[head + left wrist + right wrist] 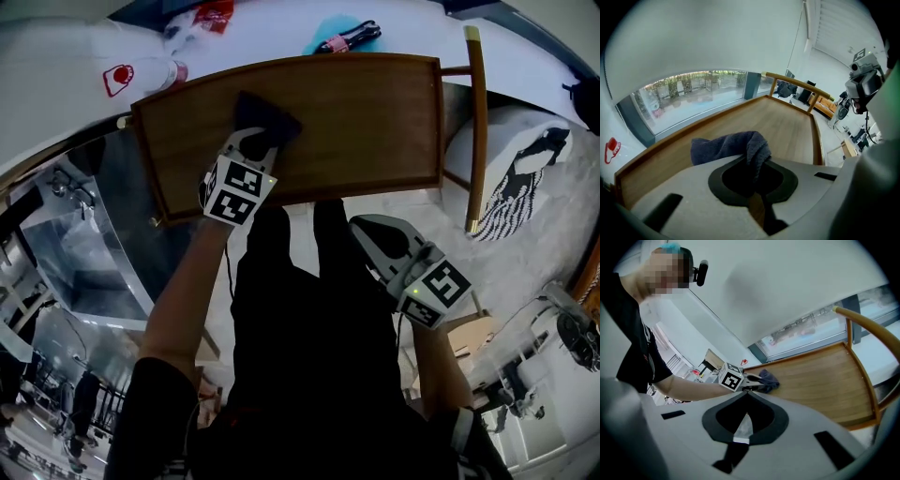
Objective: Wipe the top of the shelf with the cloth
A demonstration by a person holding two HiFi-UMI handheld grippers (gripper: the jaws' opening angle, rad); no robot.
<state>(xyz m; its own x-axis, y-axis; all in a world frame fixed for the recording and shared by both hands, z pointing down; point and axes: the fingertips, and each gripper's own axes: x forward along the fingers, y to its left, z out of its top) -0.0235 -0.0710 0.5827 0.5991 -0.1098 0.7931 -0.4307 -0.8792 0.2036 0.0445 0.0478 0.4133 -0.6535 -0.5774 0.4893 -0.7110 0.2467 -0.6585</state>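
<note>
And there was the shelf (366, 122), a broad wooden top with a raised lip all round, stretched out across the head view in front of the person. Plenty of bare wood lay out to the right, and from these views I couldn't tell wiped grain from unwiped.

On the left half of that top sat the cloth (265, 117), dark blue-grey and bunched into a soft heap, lying flat on the wood well inside the rim. It looked like a light towelling rag, limp and floppy, nothing fragile about it. A thing like that would likely drag and fold rather than slide cleanly, so it would want pressing down to keep it spread. The sensible hold was on a gathered fold at its near edge, with the bulk trailing ahead.

That was just what the left gripper (255, 142) had. In the left gripper view its jaws were clamped on a pinched ridge of the cloth (752, 147), drawn nearly together with only fabric between them, and the rest of the rag lay on the shelf beyond the tips.

The right gripper (367, 232) hung back off the near edge, well apart from the cloth. Its jaws (746, 393) were closed tip to tip on nothing, touching neither shelf nor rag.
</note>
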